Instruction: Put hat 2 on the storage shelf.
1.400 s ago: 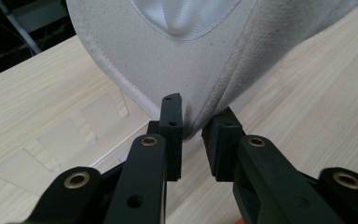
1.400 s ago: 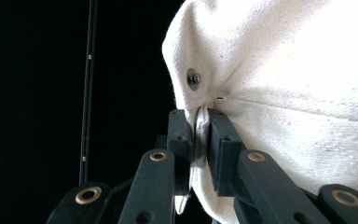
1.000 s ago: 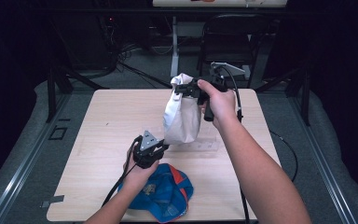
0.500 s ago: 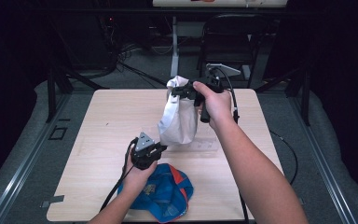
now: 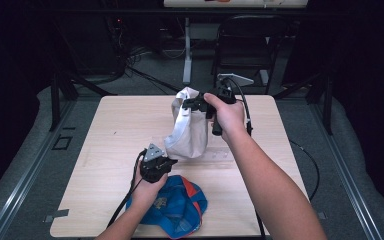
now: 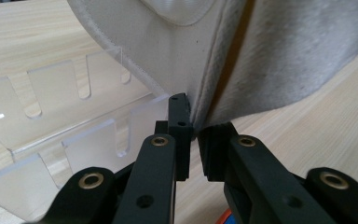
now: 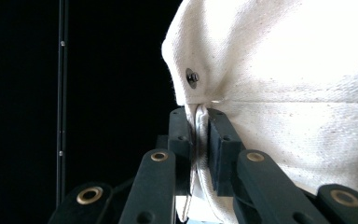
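Note:
A white cloth cap [image 5: 187,132] hangs above the middle of the table. My right gripper [image 5: 189,104] holds it up by its top edge, jaws shut on a fold of the cloth [image 7: 199,126] just below a metal snap [image 7: 192,77]. My left gripper [image 5: 171,161] sits low at the cap's bottom left. Its jaws stand a narrow slit apart, and the cap's lower seam [image 6: 193,114] runs down into that slit. A blue and orange cap [image 5: 180,210] lies flat near the front edge, under the left hand.
A clear acrylic rack with slotted walls [image 6: 65,121] lies on the wooden table [image 5: 120,125] just beneath and beside the hanging cap. A black chair [image 5: 250,45] and cables stand beyond the far edge. Cables trail from both grippers.
The right gripper has carried the white cap a little left and toward me. The cap's lower edge now meets the left gripper's jaws; the left hand has barely shifted.

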### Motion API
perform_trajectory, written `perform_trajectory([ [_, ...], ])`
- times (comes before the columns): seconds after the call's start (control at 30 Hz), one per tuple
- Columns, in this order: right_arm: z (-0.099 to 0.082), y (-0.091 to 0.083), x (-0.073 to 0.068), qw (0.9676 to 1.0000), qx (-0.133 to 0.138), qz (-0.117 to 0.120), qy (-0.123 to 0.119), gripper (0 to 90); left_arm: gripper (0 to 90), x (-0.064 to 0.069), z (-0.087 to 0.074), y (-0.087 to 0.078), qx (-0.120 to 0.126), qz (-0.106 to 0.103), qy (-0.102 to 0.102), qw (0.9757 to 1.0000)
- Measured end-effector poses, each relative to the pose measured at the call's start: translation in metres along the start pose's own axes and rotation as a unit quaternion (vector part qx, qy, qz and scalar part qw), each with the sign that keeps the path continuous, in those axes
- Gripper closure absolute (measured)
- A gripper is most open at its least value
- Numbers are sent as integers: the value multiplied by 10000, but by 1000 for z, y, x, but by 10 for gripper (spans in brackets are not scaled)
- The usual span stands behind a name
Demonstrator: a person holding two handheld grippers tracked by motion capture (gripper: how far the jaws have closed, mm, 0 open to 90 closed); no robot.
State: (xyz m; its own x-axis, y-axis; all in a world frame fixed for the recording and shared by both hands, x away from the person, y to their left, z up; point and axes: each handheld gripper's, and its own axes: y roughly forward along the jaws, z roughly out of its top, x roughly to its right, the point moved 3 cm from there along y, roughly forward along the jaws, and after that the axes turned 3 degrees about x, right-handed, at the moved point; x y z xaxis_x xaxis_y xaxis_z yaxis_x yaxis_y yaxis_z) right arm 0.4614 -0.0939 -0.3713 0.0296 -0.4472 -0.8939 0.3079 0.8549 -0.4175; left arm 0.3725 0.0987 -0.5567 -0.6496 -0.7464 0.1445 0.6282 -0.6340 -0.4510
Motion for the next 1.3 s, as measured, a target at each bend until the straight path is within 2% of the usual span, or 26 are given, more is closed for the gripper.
perform_trajectory([
  [0.07,0,2,1,10000,-34,-63,-6,818,848,-1,-1,0,-75,-9,-35,10000],
  [0.13,-1,4,3,9999,-57,-113,-42,819,849,-2,-2,1,-35,-11,-64,10000],
  [0.2,-2,6,4,9999,-80,-94,-52,819,851,-1,-4,1,-60,15,-15,10000],
  [0.23,-2,7,4,9999,-84,-116,-28,819,851,-2,-5,1,-222,51,24,9997],
  [0.33,-2,10,9,9994,-95,-318,-62,820,849,-5,-13,6,-307,3,-44,9995],
  [0.4,-3,11,12,9995,-84,-286,-47,820,849,-5,-14,7,-236,15,-43,9997],
  [0.47,-3,11,14,9996,-85,-276,-20,820,849,-4,-14,6,-268,42,28,9996],
  [0.67,-1,10,18,9995,-68,-292,-43,820,830,-5,-12,5,-312,35,-12,9995],
  [0.77,-1,10,19,9994,-24,-331,-54,820,778,-4,-12,4,-271,34,-49,9996],
  [0.83,-1,10,22,9994,-1,-332,-23,819,705,-1,-10,2,-164,43,4,9999],
  [1.0,1,4,31,9992,60,-401,10,819,617,2,-7,-6,3,45,9,10000],
  [1.17,2,-5,41,9988,150,-456,68,803,587,0,-7,-18,104,56,30,9999],
  [1.3,2,-11,45,9988,145,-463,31,743,561,-3,-10,-24,100,60,-15,9999],
])
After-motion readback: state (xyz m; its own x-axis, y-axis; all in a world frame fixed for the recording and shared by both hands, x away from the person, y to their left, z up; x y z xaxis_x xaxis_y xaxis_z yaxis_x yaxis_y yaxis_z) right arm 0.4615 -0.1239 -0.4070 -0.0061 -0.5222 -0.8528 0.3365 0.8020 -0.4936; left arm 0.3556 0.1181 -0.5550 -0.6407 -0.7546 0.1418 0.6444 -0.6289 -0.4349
